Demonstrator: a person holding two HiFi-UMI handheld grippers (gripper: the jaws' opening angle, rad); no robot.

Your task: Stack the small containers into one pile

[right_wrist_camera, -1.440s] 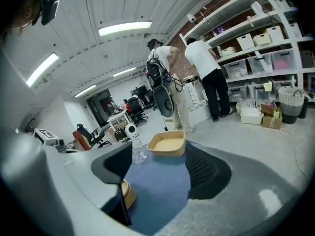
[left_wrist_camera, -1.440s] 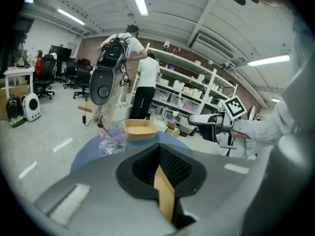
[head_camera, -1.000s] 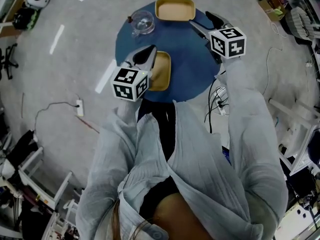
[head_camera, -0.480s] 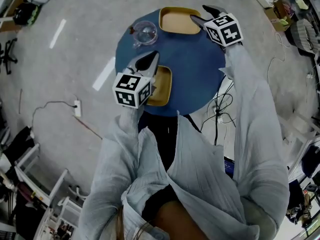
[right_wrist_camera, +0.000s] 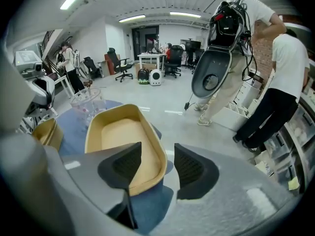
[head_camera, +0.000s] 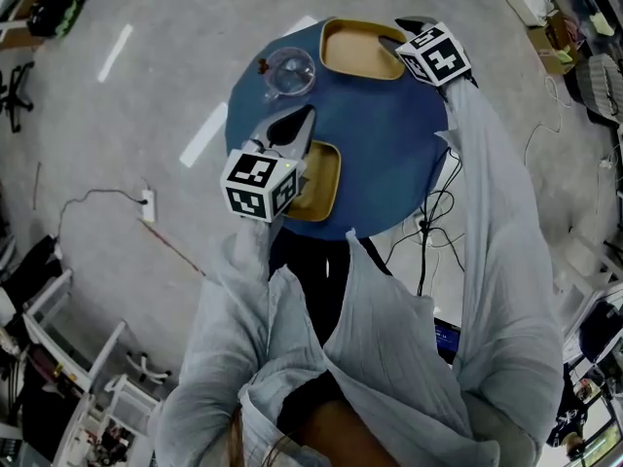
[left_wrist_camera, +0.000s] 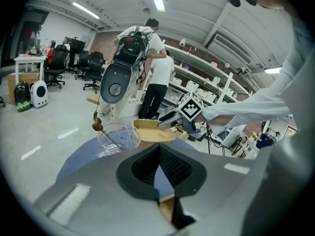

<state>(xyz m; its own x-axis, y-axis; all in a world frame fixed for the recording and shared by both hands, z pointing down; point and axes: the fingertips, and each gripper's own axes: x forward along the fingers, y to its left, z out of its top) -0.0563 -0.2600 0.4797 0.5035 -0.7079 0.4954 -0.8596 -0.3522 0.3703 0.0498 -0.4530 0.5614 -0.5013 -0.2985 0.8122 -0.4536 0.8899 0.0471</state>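
Note:
Two tan containers sit on the round blue table (head_camera: 375, 125). The far one (head_camera: 360, 50) (right_wrist_camera: 118, 136) lies at the table's back edge. My right gripper (head_camera: 409, 27) (right_wrist_camera: 157, 149) is open and straddles its right wall, one pad inside and one outside. Its jaws have just been closing, and a gap still shows beside the wall. The near container (head_camera: 319, 178) (right_wrist_camera: 49, 132) lies at the front edge. My left gripper (head_camera: 292, 125) (left_wrist_camera: 159, 149) hangs over its left rim, shut with tips together. A tan edge shows under the jaws, and I cannot tell whether it is held.
A clear glass bowl (head_camera: 289, 71) (left_wrist_camera: 118, 136) stands at the table's back left, with a small brown item at its rim. Cables (head_camera: 428, 212) trail on the floor right of the table. People (right_wrist_camera: 275, 68) and office chairs stand beyond.
My right gripper has moved down to the far container's right wall, and its jaws have narrowed around it. The left gripper has stayed over the near container.

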